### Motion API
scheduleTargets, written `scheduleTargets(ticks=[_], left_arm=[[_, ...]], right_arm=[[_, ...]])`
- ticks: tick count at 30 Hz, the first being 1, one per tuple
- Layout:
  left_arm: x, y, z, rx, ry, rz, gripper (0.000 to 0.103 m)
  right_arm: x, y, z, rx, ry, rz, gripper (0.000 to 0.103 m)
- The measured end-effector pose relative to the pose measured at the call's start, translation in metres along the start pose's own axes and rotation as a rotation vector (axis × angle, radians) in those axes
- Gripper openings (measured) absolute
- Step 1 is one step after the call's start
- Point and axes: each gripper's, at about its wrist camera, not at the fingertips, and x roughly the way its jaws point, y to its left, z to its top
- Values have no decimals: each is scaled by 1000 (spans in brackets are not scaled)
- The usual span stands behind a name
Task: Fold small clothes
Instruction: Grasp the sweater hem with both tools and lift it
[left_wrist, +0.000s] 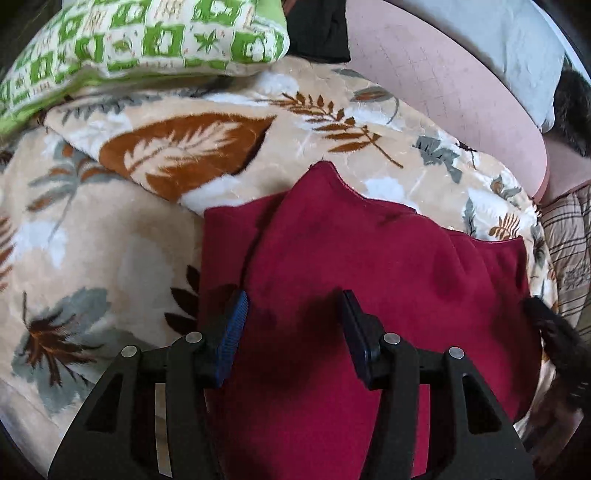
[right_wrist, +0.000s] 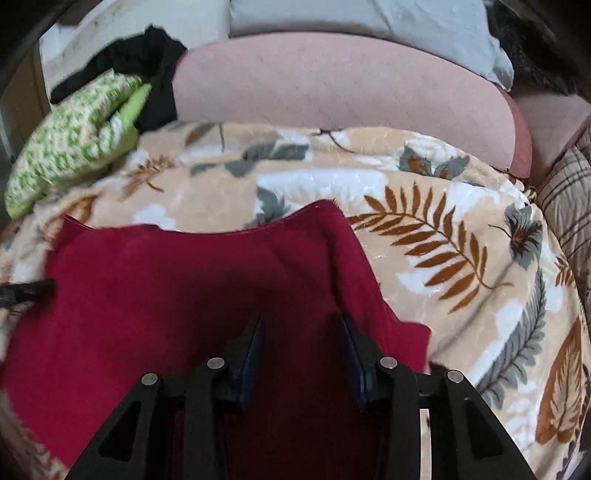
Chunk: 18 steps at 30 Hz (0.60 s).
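A dark red garment (left_wrist: 369, 251) lies on a beige blanket (left_wrist: 110, 236) with a leaf print. It is partly folded, with a flap lying over its middle. My left gripper (left_wrist: 294, 295) hangs over the garment's left part, jaws apart, and nothing shows between the blue pads (left_wrist: 232, 332). In the right wrist view the red garment (right_wrist: 166, 280) fills the lower left. My right gripper (right_wrist: 301, 318) stands open above its right part, close to the right edge. A dark blurred tip that looks like the other gripper (right_wrist: 29, 290) shows at the garment's left edge.
A green-and-white patterned cushion (left_wrist: 129, 40) lies at the back left with a black cloth (left_wrist: 317, 29) beside it. A pink cushion (left_wrist: 443, 81) and a grey pillow (left_wrist: 509, 40) sit behind the blanket. A plaid quilt (right_wrist: 569, 192) lies to the right.
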Motion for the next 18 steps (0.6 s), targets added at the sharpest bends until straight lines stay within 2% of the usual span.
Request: scheduleTargets(ticks=[7,13,15,18], left_arm=[[-35,-2,-6,9,-83,3,50],[-46,-5,-19,13,-98,-27,50],[-43,-1,-28,8,-79,7,50],[-38,10,-37,12,-77,43,50]], right_arm=[[-56,-26,-7,100,-102,16,45],[-76,-40,-7,169,-132,50,47],[-75,-47,-8,191,-113,49,47],[-73,-49,-13,175,-111,108,47]])
